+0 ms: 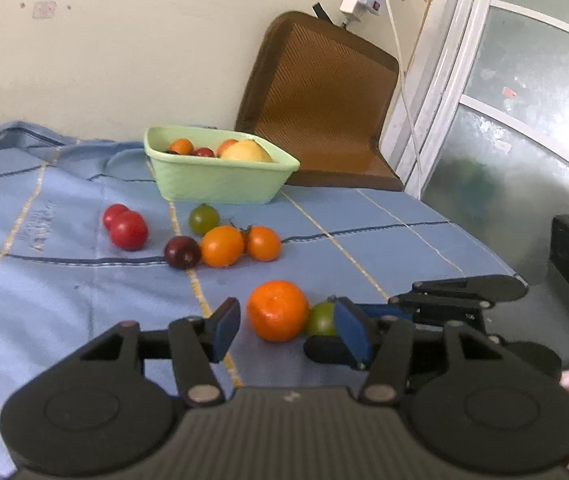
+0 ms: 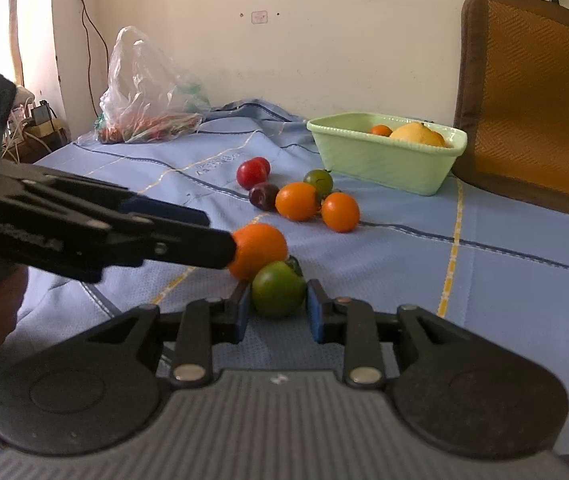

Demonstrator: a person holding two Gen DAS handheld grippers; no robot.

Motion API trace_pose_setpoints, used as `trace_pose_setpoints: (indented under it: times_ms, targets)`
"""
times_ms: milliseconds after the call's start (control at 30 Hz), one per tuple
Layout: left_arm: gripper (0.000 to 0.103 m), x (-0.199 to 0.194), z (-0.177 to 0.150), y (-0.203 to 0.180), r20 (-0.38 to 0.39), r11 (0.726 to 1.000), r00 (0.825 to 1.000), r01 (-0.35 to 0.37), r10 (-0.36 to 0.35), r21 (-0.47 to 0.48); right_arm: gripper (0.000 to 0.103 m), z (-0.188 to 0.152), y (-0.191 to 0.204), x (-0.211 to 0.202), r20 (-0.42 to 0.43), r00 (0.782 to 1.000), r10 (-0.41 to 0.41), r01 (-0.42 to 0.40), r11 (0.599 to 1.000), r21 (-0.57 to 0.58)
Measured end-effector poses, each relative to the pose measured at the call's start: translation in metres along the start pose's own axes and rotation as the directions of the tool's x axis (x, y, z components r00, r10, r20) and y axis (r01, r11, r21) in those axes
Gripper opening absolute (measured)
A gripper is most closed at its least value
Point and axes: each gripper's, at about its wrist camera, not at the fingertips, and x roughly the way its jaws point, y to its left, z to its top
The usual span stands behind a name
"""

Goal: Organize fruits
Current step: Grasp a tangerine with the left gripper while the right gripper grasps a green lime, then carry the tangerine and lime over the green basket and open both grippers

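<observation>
A green tomato (image 2: pixel 278 288) rests on the blue cloth (image 2: pixel 484 300), and my right gripper (image 2: pixel 278 312) is shut on it, both blue pads against its sides. Just beyond it lies an orange mandarin (image 1: pixel 277 310). My left gripper (image 1: pixel 286 330) stands open around the mandarin, with a gap at each pad. In the left wrist view the green tomato (image 1: pixel 320 320) peeks out behind the right finger. A pale green basin (image 1: pixel 220 176) at the back holds a yellow fruit (image 1: pixel 246 152) and small tomatoes.
Loose on the cloth lie two red tomatoes (image 1: pixel 126 228), a green one (image 1: pixel 203 219), a dark purple one (image 1: pixel 181 252) and two orange ones (image 1: pixel 222 246). A brown mat (image 1: pixel 316 100) leans on the wall. A plastic bag (image 2: pixel 152 92) sits far left. The table edge (image 1: pixel 496 264) is at the right.
</observation>
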Motion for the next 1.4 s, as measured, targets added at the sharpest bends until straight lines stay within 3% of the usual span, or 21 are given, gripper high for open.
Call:
trace_pose_setpoints:
  times_ms: [233, 300, 333, 433, 767, 900, 1033, 1167, 1300, 1400]
  targets:
    - [0.052, 0.021, 0.004, 0.014, -0.027, 0.994, 0.998, 0.053, -0.055, -0.092, 0.038, -0.004, 0.002, -0.004, 0.002, 1.000, -0.017, 0.017, 1.000, -0.014]
    - [0.042, 0.021, 0.002, 0.017, -0.017, 0.992, 0.998, 0.061, -0.063, -0.114, 0.039, -0.003, 0.000, -0.003, 0.002, 1.000, -0.013, 0.013, 1.000, -0.003]
    - [0.038, 0.020, 0.002, 0.018, -0.014, 0.992, 0.999, 0.049, -0.051, -0.113, 0.038, -0.003, -0.001, -0.003, 0.002, 1.000, -0.011, 0.011, 1.000, 0.000]
    - [0.038, 0.015, 0.000, 0.022, -0.017, 0.990, 0.998, 0.051, -0.054, -0.135, 0.032, -0.002, -0.003, -0.002, 0.004, 1.000, -0.016, 0.016, 1.000, 0.005]
    - [0.038, -0.019, -0.016, 0.030, -0.004, 0.993, 1.000, -0.029, 0.028, -0.114, 0.033, 0.004, 0.001, 0.007, -0.004, 1.000, 0.017, -0.017, 1.000, -0.016]
    - [0.038, -0.021, -0.011, 0.037, -0.009, 0.991, 1.000, -0.028, 0.027, -0.132, 0.032, 0.007, -0.002, 0.009, 0.001, 0.999, 0.032, -0.032, 0.999, 0.005]
    - [0.038, -0.014, 0.015, 0.041, 0.012, 0.992, 1.000, -0.016, 0.018, -0.122, 0.031, 0.018, -0.008, 0.005, 0.060, 0.998, -0.001, 0.001, 1.000, 0.003]
    - [0.038, 0.002, 0.062, 0.046, 0.061, 0.996, 0.998, -0.023, 0.029, -0.090, 0.031, 0.045, -0.027, 0.008, 0.135, 0.988, -0.071, 0.071, 0.997, 0.010]
    - [0.038, 0.042, 0.108, 0.061, 0.076, 0.993, 0.996, -0.045, 0.053, -0.111, 0.032, 0.075, -0.064, 0.023, 0.200, 0.968, -0.151, 0.142, 0.988, 0.056]
    - [0.038, 0.073, 0.130, 0.072, 0.066, 0.988, 0.995, -0.066, 0.076, -0.139, 0.032, 0.094, -0.096, 0.043, 0.192, 0.962, -0.196, 0.173, 0.976, 0.129]
